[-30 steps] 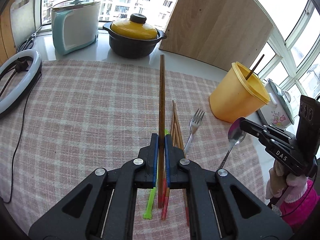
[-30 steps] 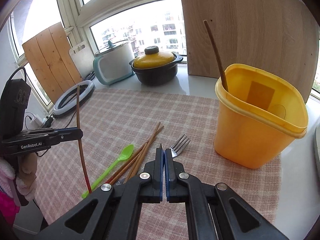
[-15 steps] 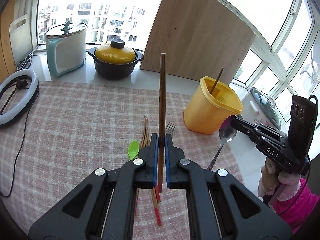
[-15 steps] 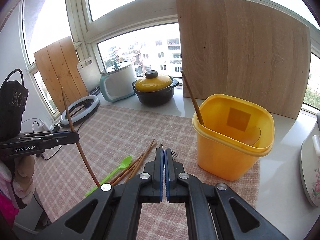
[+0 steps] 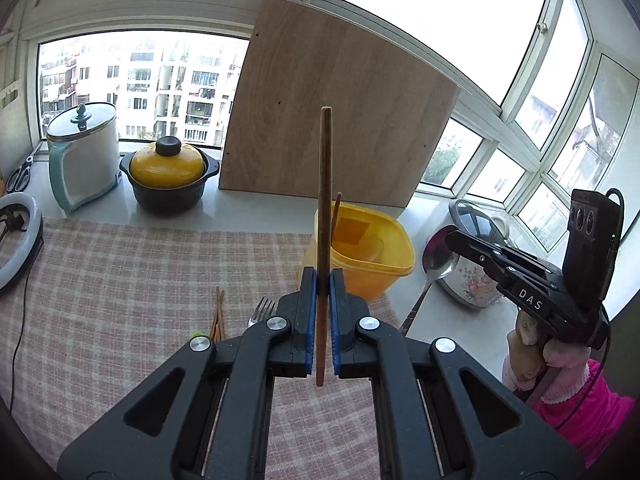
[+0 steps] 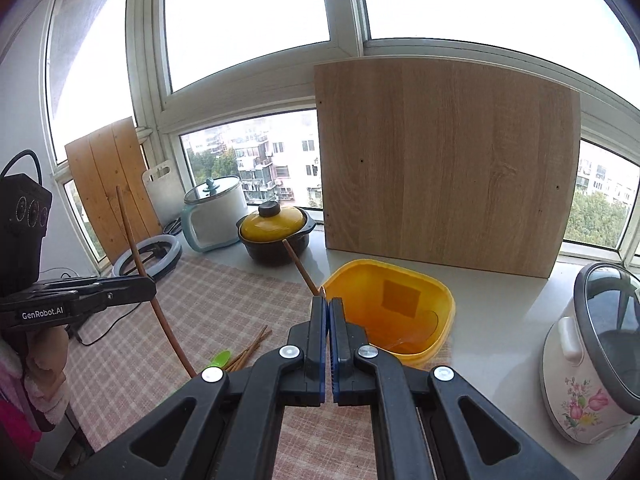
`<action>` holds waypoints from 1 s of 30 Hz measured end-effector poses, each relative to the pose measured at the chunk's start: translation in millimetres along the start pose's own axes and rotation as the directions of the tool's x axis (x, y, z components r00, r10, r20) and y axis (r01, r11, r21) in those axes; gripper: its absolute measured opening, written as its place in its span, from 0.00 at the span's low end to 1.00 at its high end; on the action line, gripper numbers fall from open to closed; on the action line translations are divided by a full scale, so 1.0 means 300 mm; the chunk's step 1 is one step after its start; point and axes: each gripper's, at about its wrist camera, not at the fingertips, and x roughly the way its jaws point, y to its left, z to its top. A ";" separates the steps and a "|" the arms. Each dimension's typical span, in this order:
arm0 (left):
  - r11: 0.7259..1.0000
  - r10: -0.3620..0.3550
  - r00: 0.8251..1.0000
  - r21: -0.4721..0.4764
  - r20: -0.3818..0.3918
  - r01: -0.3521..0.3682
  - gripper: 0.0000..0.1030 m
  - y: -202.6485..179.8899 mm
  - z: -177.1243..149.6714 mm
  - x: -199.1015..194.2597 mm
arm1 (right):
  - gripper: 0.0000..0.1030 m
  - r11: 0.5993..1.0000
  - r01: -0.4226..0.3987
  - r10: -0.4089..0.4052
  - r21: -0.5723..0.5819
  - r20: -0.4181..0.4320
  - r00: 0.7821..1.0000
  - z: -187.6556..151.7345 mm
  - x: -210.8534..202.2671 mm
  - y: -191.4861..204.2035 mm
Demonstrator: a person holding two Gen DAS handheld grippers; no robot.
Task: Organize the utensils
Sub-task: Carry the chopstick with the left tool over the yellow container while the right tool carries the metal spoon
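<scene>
My left gripper (image 5: pixel 324 276) is shut on a long brown chopstick (image 5: pixel 325 200) that stands upright in front of the yellow container (image 5: pixel 384 264). In the right wrist view that gripper (image 6: pixel 150 290) and its chopstick (image 6: pixel 136 256) are at the left. My right gripper (image 6: pixel 328 304) is shut, just before the yellow container (image 6: pixel 440 300). The left wrist view shows the right gripper (image 5: pixel 450 238) holding a metal spoon (image 5: pixel 438 256) by the bowl's neck. One chopstick (image 6: pixel 298 266) leans inside the container. More chopsticks (image 5: pixel 218 316), a fork (image 5: pixel 262 312) and a green spoon (image 6: pixel 221 359) lie on the cloth.
A checked cloth (image 5: pixel 120 280) covers the counter. Behind it stand a black pot with a yellow lid (image 5: pixel 168 176), a white and teal cooker (image 5: pixel 84 152) and a leaning wooden board (image 5: pixel 340 120). A ring light (image 5: pixel 16 248) lies left, a floral rice cooker (image 6: pixel 588 356) right.
Both grippers have risen and moved toward the yellow container, carrying the chopstick and the spoon. The utensils on the cloth now sit lower and partly hidden behind the jaws.
</scene>
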 end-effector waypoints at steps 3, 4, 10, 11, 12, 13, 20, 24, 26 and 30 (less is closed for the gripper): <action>1.000 -0.007 1.000 0.011 0.017 0.007 0.04 -0.043 0.032 0.020 | 0.00 1.000 0.021 -0.022 0.001 0.030 0.999 0.036 -0.027 -0.043; 1.000 -0.010 1.000 0.013 0.023 0.010 0.04 -0.054 0.044 0.028 | 0.00 1.000 0.029 -0.029 0.002 0.041 0.999 0.048 -0.035 -0.055; 1.000 -0.020 0.998 0.024 0.060 0.018 0.04 -0.112 0.119 0.072 | 0.00 0.998 0.067 -0.067 0.001 0.098 0.993 0.123 -0.071 -0.118; 1.000 -0.017 0.998 0.025 0.066 0.015 0.04 -0.121 0.131 0.081 | 0.00 0.997 0.072 -0.071 0.001 0.104 0.992 0.131 -0.076 -0.133; 0.999 -0.013 0.997 0.030 0.071 0.011 0.04 -0.130 0.141 0.090 | 0.00 0.997 0.076 -0.076 0.001 0.108 0.991 0.142 -0.076 -0.143; 0.999 -0.007 0.997 0.037 0.076 0.004 0.04 -0.142 0.149 0.099 | 0.00 0.997 0.079 -0.079 0.002 0.112 0.991 0.151 -0.073 -0.152; 0.998 0.009 0.996 0.061 0.093 -0.015 0.04 -0.203 0.200 0.169 | 0.00 0.995 0.100 -0.099 0.004 0.121 0.988 0.187 -0.046 -0.199; 0.998 0.019 0.994 0.058 0.106 -0.025 0.04 -0.220 0.228 0.205 | 0.00 0.993 0.121 -0.120 0.003 0.124 0.985 0.202 -0.023 -0.225; 0.998 0.025 0.994 0.056 0.110 -0.032 0.04 -0.228 0.239 0.226 | 0.00 0.991 0.131 -0.131 0.010 0.127 0.983 0.205 -0.014 -0.237; 0.996 0.056 0.992 0.061 0.117 -0.063 0.04 -0.239 0.247 0.266 | 0.00 0.985 0.172 -0.172 0.006 0.131 0.976 0.208 0.017 -0.252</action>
